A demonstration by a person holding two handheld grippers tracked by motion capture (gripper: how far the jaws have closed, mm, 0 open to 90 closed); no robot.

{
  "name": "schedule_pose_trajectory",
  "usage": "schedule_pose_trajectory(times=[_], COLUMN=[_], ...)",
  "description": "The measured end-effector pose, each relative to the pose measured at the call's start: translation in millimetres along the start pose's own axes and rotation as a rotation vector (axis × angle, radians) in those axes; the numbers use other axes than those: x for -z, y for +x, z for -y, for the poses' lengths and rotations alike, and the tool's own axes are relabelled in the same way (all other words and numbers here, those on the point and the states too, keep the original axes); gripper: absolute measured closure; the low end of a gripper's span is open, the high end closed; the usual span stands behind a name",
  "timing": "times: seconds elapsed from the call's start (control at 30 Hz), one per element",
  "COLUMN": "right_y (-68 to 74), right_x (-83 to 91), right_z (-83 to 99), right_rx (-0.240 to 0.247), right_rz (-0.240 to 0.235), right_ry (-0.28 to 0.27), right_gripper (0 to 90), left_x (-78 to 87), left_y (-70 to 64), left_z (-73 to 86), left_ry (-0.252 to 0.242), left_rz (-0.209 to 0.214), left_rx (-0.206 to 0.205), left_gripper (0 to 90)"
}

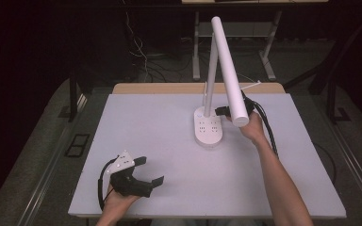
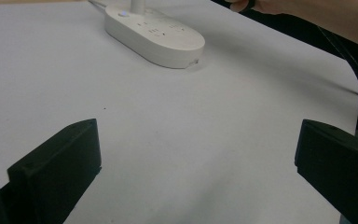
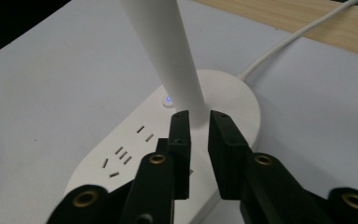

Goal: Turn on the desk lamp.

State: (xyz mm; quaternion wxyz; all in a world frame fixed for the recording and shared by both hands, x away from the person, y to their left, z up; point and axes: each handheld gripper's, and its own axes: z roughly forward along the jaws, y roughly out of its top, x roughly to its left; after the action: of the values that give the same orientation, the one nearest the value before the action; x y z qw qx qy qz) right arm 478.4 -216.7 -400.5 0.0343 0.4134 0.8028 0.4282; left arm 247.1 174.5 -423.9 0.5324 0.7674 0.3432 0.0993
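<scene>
Right tongs (image 3: 199,122), nearly closed, are hovering at my lamp (image 3: 168,51) stem's foot, frame centre; left tongs (image 2: 196,163) are gaping wide.

Between my left gripper (image 1: 146,170) and the white oval lamp base (image 1: 208,127) the grey tabletop (image 1: 141,122) lies open; its slanting white tube head (image 1: 228,70) blocks the right.

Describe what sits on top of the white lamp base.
The lamp base carries socket slots, a lit blue button and the upright lamp stem. The right gripper hides part of the base's near edge.
</scene>
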Motion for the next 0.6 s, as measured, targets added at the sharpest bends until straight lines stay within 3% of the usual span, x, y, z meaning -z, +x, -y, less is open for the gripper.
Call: schedule_pose_trajectory(times=[0.1, 0.6], right_y=[-2.7, -11.1], right_x=[-2.3, -25.1], right_z=[0.8, -0.5], right_rx=[-0.014, -0.028], right_rz=[-0.011, -0.019], right_ry=[-0.007, 0.000], right_gripper=[89.7, 89.7], left_x=[-0.1, -0.6], left_y=[-0.2, -0.7], left_z=[0.0, 0.3], left_ry=[0.001, 0.003], left_rz=[-0.001, 0.003], left_rx=[-0.001, 0.003], left_gripper=[0.0, 0.0])
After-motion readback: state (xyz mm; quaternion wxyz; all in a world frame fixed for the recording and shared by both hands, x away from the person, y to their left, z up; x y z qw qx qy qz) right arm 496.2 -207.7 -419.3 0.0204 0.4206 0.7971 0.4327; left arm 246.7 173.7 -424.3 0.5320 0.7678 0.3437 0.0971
